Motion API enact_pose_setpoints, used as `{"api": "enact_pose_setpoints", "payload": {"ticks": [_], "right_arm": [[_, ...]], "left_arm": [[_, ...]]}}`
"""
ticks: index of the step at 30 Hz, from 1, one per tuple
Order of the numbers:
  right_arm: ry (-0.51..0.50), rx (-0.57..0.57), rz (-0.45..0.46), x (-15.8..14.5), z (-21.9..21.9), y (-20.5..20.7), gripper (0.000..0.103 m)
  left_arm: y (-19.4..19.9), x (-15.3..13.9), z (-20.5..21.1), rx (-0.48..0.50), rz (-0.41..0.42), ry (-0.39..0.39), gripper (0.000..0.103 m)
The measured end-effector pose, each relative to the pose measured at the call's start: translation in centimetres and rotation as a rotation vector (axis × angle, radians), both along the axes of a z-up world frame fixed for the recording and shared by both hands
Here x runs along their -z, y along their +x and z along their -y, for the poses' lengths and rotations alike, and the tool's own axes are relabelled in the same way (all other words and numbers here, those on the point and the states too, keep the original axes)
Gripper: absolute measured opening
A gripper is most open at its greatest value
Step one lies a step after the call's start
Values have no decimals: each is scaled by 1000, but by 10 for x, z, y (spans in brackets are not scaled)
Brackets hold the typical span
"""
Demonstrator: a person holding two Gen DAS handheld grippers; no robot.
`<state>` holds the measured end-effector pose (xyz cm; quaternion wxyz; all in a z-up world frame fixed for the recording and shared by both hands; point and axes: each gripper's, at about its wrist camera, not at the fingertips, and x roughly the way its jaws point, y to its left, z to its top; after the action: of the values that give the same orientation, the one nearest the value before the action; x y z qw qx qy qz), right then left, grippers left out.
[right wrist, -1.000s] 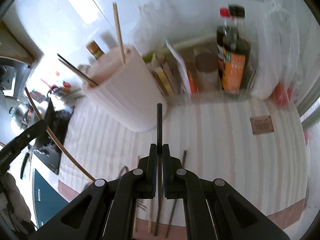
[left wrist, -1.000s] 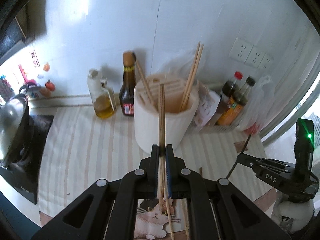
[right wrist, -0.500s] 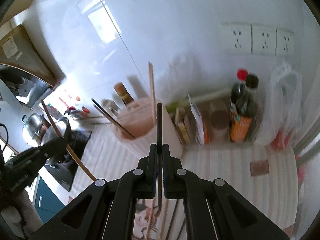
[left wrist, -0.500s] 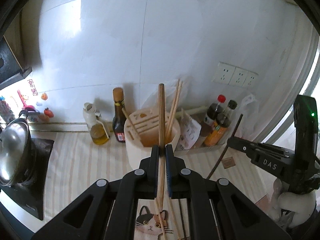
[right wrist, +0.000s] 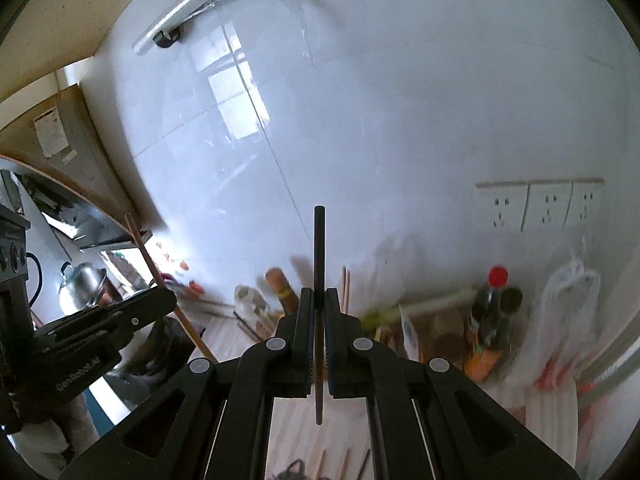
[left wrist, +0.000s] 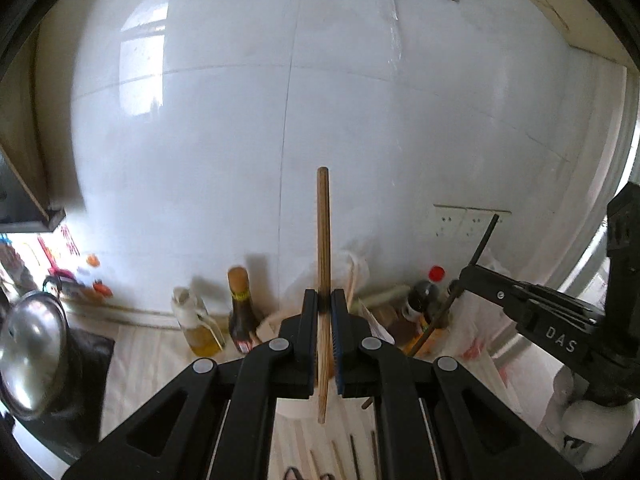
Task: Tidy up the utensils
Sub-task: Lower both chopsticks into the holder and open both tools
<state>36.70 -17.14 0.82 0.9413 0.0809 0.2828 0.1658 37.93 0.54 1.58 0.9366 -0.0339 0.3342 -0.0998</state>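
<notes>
While left tongs [left wrist: 324, 300] pinch round wooden chopstick [left wrist: 323, 232], right tongs [right wrist: 319, 298] clamp slim black chopstick [right wrist: 319, 248].

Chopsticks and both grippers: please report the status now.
Left gripper shut on brown chopstick. Right gripper shut on black chopstick. Holder below, mostly hidden. Nothing blocking seen.

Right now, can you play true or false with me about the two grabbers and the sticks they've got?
1. The left gripper is pinching a light wooden chopstick. True.
2. The right gripper holds a spoon. False: it is shut on a black chopstick.
3. More chopsticks lie on the counter below the grippers. True.
4. The wall sockets have plugs in them. False: none is plugged in.
5. The bottle with the red cap lies on its side. False: it stands upright.
</notes>
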Motion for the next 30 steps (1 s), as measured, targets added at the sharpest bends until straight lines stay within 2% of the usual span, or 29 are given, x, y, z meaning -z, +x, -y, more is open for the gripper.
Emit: {"api": "enact_pose_setpoints", "payload": {"ticks": [8,17,30], "right_arm": [[21,22,12,-5,-13,28,5],[24,47,-21,20,-16,61,5],[46,69,-50,44,-16,86,5]], "left_arm": [[33,6,-4,-35,-1,24,4],[59,19,-14,-73,-33,1,4],[79,37,-15,-98,-58,-8,4]]}}
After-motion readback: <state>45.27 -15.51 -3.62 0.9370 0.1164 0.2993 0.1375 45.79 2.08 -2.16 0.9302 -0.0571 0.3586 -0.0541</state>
